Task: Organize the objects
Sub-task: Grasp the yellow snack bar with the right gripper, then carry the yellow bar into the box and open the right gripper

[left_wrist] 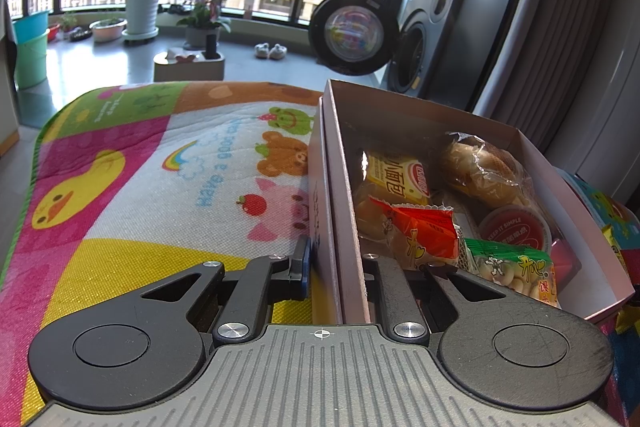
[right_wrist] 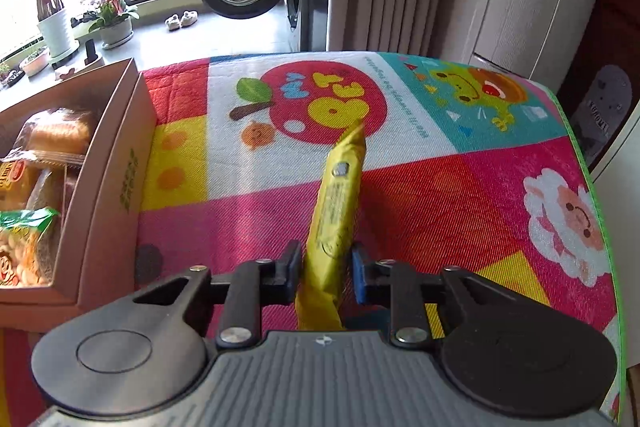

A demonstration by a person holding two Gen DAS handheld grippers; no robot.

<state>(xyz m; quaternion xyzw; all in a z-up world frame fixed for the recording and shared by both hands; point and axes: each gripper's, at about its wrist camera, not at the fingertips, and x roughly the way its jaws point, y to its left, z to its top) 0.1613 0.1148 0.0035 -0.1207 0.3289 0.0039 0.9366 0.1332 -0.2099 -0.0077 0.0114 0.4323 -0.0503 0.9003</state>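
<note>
Your right gripper (right_wrist: 326, 267) clamps a yellow packet (right_wrist: 338, 203) pointing 12 o'clock over the cartoon mat (right_wrist: 460, 187); your left gripper (left_wrist: 336, 267) straddles the snack box (left_wrist: 340, 195) wall, grip unclear.

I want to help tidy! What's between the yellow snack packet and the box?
Only bare play mat, seen in the right wrist view: nothing lies between the yellow packet held by the right gripper and the box.

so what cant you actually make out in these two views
- Left wrist: left gripper straddles the box wall; its right fingertip is hidden.
- Right wrist: yellow packet held edge-on in right gripper; print too small.
- Right wrist: box cut off left.
</note>
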